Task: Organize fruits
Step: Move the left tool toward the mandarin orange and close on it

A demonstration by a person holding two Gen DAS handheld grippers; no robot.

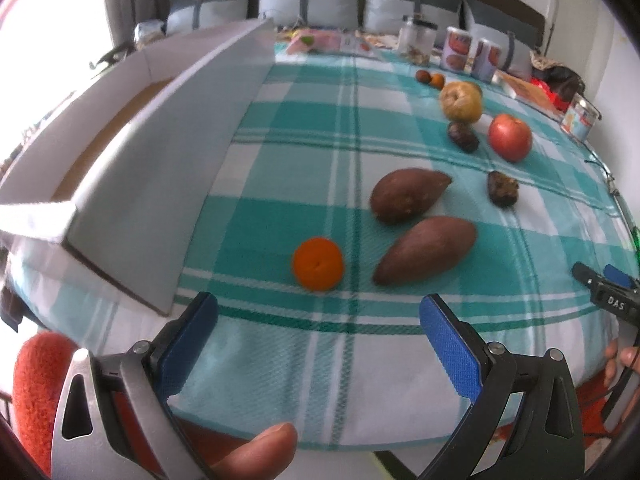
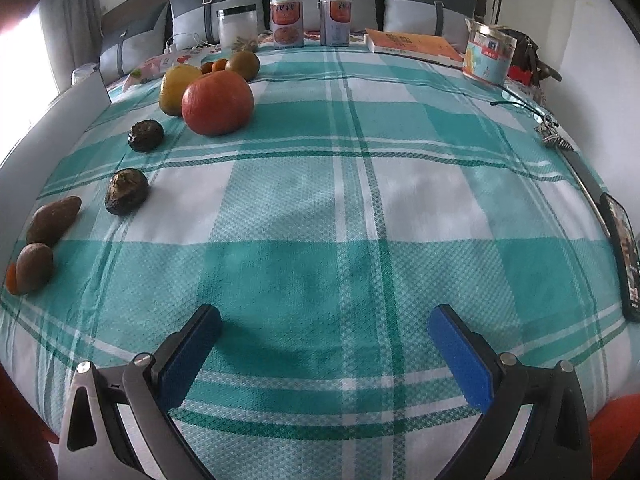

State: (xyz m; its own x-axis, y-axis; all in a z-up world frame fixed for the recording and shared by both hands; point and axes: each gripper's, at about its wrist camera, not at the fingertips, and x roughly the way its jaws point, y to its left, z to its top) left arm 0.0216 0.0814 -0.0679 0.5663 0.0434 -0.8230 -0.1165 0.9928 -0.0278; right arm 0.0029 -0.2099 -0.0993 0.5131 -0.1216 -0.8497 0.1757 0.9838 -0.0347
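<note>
Far left, the cardboard box [image 1: 132,152] runs out of frame, its inside mostly hidden by the near wall; the left gripper [image 1: 319,320] gapes wide, holding nothing, just short of the orange [image 1: 318,264]; two sweet potatoes [image 1: 424,250] lie beside it, the apple [image 1: 510,136] farther back; right gripper [image 2: 324,330] spread wide, empty, over bare checked cloth [image 2: 360,220]; phone [image 2: 626,256] cut off at the edge.

Orange [image 2: 11,279] cut off, left edge.
</note>
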